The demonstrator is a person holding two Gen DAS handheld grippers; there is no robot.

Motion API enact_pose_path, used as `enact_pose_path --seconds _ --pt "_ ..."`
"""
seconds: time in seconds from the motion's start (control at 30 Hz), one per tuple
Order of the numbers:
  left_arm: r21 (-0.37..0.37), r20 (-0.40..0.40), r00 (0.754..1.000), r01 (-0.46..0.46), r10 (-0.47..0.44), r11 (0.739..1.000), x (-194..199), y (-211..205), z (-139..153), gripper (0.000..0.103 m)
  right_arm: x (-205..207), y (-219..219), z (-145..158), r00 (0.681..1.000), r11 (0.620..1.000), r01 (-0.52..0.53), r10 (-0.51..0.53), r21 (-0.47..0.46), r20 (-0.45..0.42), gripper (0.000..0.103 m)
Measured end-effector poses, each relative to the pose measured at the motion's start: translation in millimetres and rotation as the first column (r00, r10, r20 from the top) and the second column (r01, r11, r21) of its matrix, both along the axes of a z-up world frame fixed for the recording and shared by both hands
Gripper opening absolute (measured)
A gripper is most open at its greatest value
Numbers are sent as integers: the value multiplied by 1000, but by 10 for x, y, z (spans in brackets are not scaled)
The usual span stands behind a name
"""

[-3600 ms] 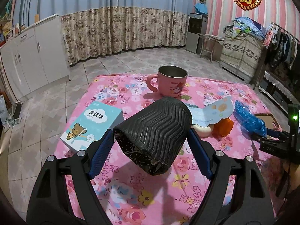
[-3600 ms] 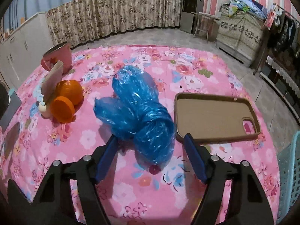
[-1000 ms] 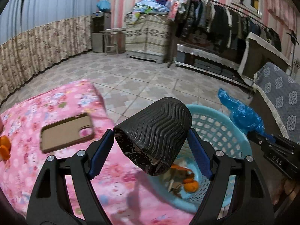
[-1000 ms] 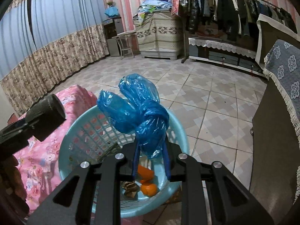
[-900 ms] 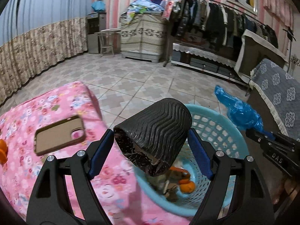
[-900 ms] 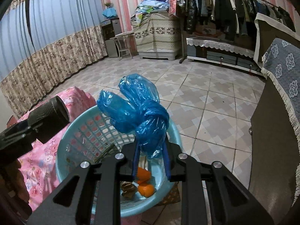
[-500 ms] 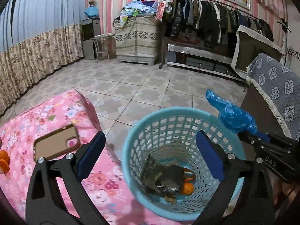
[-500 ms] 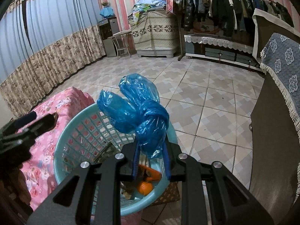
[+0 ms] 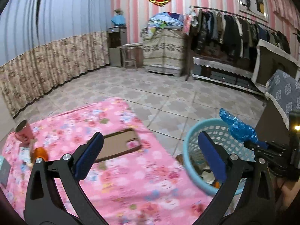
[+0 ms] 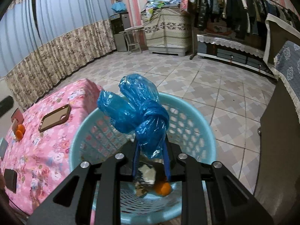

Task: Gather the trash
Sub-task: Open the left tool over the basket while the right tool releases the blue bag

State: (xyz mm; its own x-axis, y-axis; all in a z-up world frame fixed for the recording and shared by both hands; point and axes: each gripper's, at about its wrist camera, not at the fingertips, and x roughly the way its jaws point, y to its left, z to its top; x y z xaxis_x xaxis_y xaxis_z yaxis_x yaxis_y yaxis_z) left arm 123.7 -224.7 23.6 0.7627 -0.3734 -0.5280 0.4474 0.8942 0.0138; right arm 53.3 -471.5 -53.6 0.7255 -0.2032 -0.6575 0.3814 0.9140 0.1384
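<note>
So the black ribbed wrapper that sat between my left gripper's (image 9: pixel 150 157) jaws a second ago is gone from them; it now lies in the bottom of the blue basket (image 10: pixel 204 129), beside an orange scrap (image 10: pixel 162 188). That piece of trash counts as collected, I'd say. The left jaws have just been opening and now stand at their widest, with nothing between the blue pads, and the view has swung back over the pink flowered tablecloth (image 9: pixel 131 178), where the brown phone case (image 9: pixel 116 146) lies just beyond the fingertips. Further off on the left side of the table I can make out a pink mug (image 9: pixel 23 131) and an orange (image 9: pixel 40 152).

My right gripper (image 10: pixel 151 159) is narrow, pinched on the knotted blue plastic bag (image 10: pixel 138 108), which sticks up past the fingertips. It hangs directly over the basket's mouth, so in my judgement the next move is simply to let the jaws part and drop the bag in. The knot looks light and springy; it may cling to a pad for a moment before it falls.
</note>
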Motion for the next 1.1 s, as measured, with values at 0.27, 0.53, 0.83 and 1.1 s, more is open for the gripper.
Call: enact_pose_path --seconds 0.27,0.53,0.83,1.1 --pt "-5 14 991 -132 132 991 89 755 78 97 272 285 -134 998 999 -40 41 32 -41 22" --pt "-10 11 965 -261 262 965 193 1564 66 97 400 436 -242 997 1000 -22 23 17 -74 44" --pt "-23 15 940 -341 341 940 201 2201 113 97 423 532 -211 998 1000 10 -10 8 -55 89" --pt "-37 19 918 -394 395 918 189 2618 120 97 444 814 -41 1000 999 -3 3 -49 4 95"
